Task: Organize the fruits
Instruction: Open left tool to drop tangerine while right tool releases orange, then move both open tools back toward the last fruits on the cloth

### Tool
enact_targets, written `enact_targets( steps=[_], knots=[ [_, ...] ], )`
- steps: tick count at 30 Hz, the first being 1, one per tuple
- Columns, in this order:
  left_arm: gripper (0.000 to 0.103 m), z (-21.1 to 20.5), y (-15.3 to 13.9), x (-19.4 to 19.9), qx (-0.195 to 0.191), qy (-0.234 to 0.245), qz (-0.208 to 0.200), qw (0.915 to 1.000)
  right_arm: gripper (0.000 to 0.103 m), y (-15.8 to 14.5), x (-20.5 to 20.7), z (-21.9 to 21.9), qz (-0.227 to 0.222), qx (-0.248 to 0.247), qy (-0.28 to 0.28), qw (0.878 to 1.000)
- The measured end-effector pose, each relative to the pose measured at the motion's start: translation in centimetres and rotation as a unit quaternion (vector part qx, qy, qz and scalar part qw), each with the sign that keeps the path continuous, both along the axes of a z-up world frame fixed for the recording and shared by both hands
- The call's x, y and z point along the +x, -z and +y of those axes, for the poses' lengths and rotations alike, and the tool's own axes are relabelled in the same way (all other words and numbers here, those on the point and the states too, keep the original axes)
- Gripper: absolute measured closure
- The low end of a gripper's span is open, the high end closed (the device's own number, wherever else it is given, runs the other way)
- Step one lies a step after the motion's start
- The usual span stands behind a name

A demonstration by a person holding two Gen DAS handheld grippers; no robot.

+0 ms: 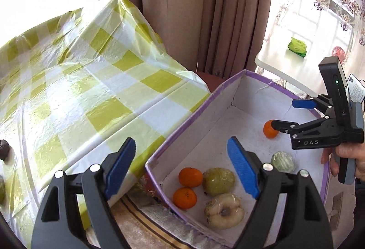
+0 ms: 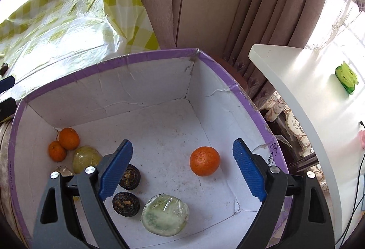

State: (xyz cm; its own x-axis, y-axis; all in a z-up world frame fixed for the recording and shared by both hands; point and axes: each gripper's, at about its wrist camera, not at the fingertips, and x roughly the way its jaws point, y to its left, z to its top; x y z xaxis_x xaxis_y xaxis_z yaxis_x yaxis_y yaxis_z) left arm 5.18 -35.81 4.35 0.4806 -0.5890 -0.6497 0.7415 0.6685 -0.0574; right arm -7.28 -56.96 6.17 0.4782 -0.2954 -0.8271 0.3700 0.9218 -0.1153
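A white cardboard box with a purple rim (image 2: 136, 54) holds the fruit. In the right wrist view a single orange (image 2: 204, 160) lies between the wide-apart fingers of my open right gripper (image 2: 182, 143). Two oranges (image 2: 69, 138) and a wrapped yellow-green fruit (image 2: 86, 159) sit in the left corner. Near the front lie two dark round fruits (image 2: 129, 177) and a wrapped pale green fruit (image 2: 165, 214). My left gripper (image 1: 181, 142) stands open and empty over the box's left rim (image 1: 182, 126). In that view the right gripper (image 1: 285, 113) hovers open above the single orange (image 1: 270, 129).
A table under a yellow-checked plastic cloth (image 1: 91, 80) stands left of the box, with a dark fruit (image 1: 4, 148) at its left edge. Curtains (image 1: 228, 9) hang behind. A white table (image 2: 296, 80) with a green packet (image 2: 345, 77) is at the right. A hand (image 1: 349, 155) holds the right gripper.
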Motion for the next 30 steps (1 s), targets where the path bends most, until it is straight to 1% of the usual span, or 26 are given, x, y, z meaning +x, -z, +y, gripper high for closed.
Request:
enact_targets(
  steps=[3,5,7,11,14,16,19,22,24,28,30],
  knots=[
    [0.02,3.6,-0.7,0.2,-0.027,-0.051,-0.006,0.9983,0.017,-2.3,-0.4,0.9,-0.047,0.023,-0.003,0.999],
    [0.02,6.9,-1.3,0.8,-0.04,-0.095,-0.009,0.9946,0.017,-3.5,-0.4,2.0,-0.074,0.046,-0.015,0.996],
    [0.02,10.4,-1.8,1.3,-0.049,-0.137,-0.012,0.9893,0.017,-4.3,0.0,3.4,-0.09,0.057,-0.024,0.994],
    [0.02,16.9,-2.1,2.0,-0.054,-0.208,-0.019,0.9764,0.017,-4.7,1.4,7.5,-0.115,0.082,-0.064,0.988],
    [0.02,21.2,-1.8,2.4,-0.064,-0.246,-0.004,0.9671,0.017,-4.7,2.8,11.0,-0.124,0.104,-0.096,0.982],
    [0.02,23.5,-1.6,2.8,-0.06,-0.272,0.002,0.9605,0.017,-4.4,3.9,13.2,-0.12,0.116,-0.115,0.979],
    [0.02,26.2,-1.0,3.9,-0.054,-0.305,0.025,0.9506,0.017,-4.0,5.4,16.0,-0.119,0.136,-0.145,0.973],
    [0.02,28.1,-0.3,5.0,-0.048,-0.324,0.046,0.9437,0.017,-3.6,6.7,19.0,-0.116,0.143,-0.175,0.967],
    [0.02,28.5,0.0,5.9,-0.04,-0.328,0.052,0.9425,0.017,-3.2,7.7,20.5,-0.114,0.147,-0.192,0.964],
    [0.02,28.2,0.6,7.6,-0.005,-0.328,0.051,0.9433,0.016,-2.5,9.6,23.0,-0.107,0.172,-0.213,0.956],
    [0.015,27.8,1.0,8.4,0.015,-0.329,0.051,0.9429,0.016,-2.2,10.5,24.0,-0.105,0.177,-0.221,0.953]
  ],
)
